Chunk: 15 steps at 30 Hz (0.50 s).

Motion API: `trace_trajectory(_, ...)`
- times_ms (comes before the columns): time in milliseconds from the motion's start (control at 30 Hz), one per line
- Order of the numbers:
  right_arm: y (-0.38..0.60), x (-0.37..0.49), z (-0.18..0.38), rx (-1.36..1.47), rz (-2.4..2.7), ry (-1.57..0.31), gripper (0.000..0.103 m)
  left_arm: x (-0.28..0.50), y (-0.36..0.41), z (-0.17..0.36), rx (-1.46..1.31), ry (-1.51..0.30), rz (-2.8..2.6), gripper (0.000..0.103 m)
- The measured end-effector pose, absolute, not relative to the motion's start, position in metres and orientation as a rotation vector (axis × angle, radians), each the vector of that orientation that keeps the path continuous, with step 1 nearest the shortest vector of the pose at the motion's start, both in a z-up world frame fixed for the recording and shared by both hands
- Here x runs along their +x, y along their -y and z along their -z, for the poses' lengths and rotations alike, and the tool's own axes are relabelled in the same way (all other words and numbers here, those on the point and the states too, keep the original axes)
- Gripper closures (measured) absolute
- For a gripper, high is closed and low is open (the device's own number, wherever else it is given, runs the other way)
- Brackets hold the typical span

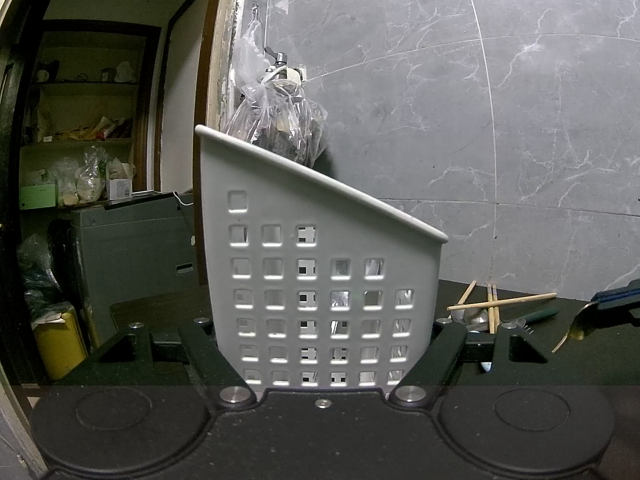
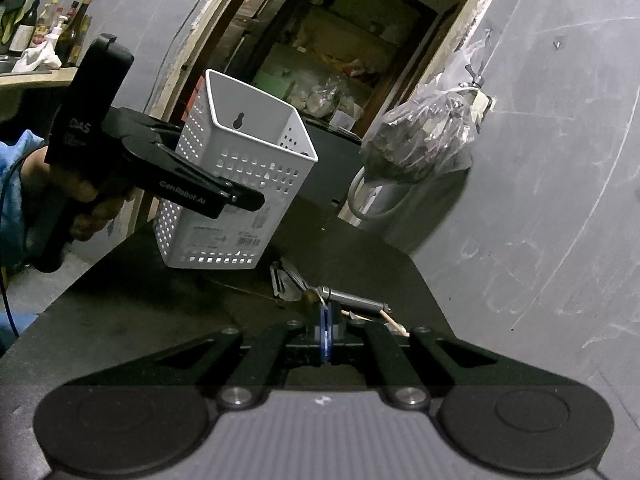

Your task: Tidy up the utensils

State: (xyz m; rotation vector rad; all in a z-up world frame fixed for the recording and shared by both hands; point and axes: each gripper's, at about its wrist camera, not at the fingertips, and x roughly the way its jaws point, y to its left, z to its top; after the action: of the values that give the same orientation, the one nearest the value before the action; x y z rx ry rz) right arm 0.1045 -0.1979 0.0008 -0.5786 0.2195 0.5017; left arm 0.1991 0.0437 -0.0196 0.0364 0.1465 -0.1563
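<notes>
A white perforated caddy (image 1: 320, 264) with a slanted rim was clamped between the jaws of the left gripper (image 1: 324, 344), one pad on each side wall. In the right wrist view the caddy (image 2: 240, 184) hung tilted, clear of the dark table (image 2: 140, 320), with its open top facing the camera; the left gripper (image 2: 224, 196) gripped it low on its side, and a hand (image 2: 92, 200) below a blue sleeve (image 2: 16, 168) held the tool's handle.

The right gripper (image 2: 326, 332) was closed, its blue pads pinched on a brass-coloured utensil (image 2: 310, 298). From the left wrist view that utensil (image 1: 576, 322) looked like a spoon or fork, its head drooping below the blue pads (image 1: 616, 298); the shape was too distorted at the frame edge to be sure which.

On the table to the right of the caddy lay a loose pile: wooden chopsticks (image 1: 500, 302) crossed over metal spoons (image 1: 476, 316), with a green-handled utensil (image 1: 540, 314) beside them. The right wrist view showed more metal cutlery (image 2: 288, 280) lying under the gripper.

Behind stood a grey marble wall (image 1: 460, 120) with a filled plastic bag (image 1: 276, 120) hanging from a tap.
</notes>
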Motion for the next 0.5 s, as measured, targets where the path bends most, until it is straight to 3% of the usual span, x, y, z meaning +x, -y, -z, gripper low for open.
trace_trajectory(500,0.202,0.106,0.03,-0.586,-0.59,-0.324,0.102,0.2,-0.043,0.019,0.04,-0.148,0.151,0.027)
